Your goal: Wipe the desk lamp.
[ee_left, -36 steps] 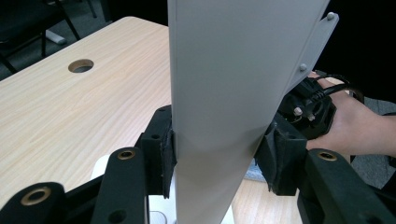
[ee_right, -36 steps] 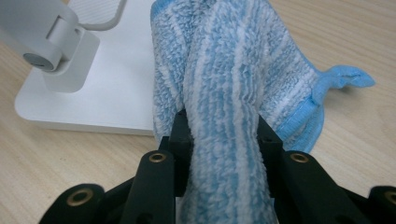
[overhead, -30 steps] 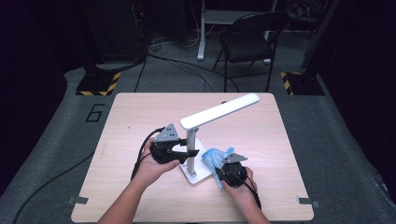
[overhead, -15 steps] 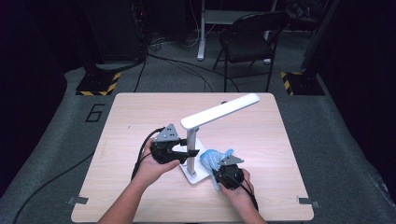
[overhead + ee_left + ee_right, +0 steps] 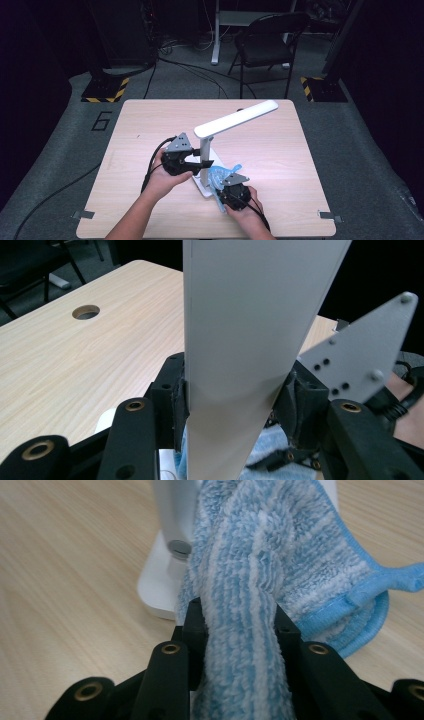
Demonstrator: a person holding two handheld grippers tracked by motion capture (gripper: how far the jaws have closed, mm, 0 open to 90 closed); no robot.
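sensibly, the left gripper [image 5: 199, 163] clamped the lamp post [image 5: 250, 340] steady while the right gripper [image 5: 239, 625] pinched the blue cloth [image 5: 280, 555]; wiping the base [image 5: 155, 595] wanted light, short strokes.

A light wood table [image 5: 280, 150] stands on grey carpet [image 5: 360, 150] marked with a "6" [image 5: 102, 121]. Beyond it sit a black folding chair [image 5: 267, 37], two yellow-and-black striped bases [image 5: 105, 92], floor cables [image 5: 190, 65] and a dark backdrop.
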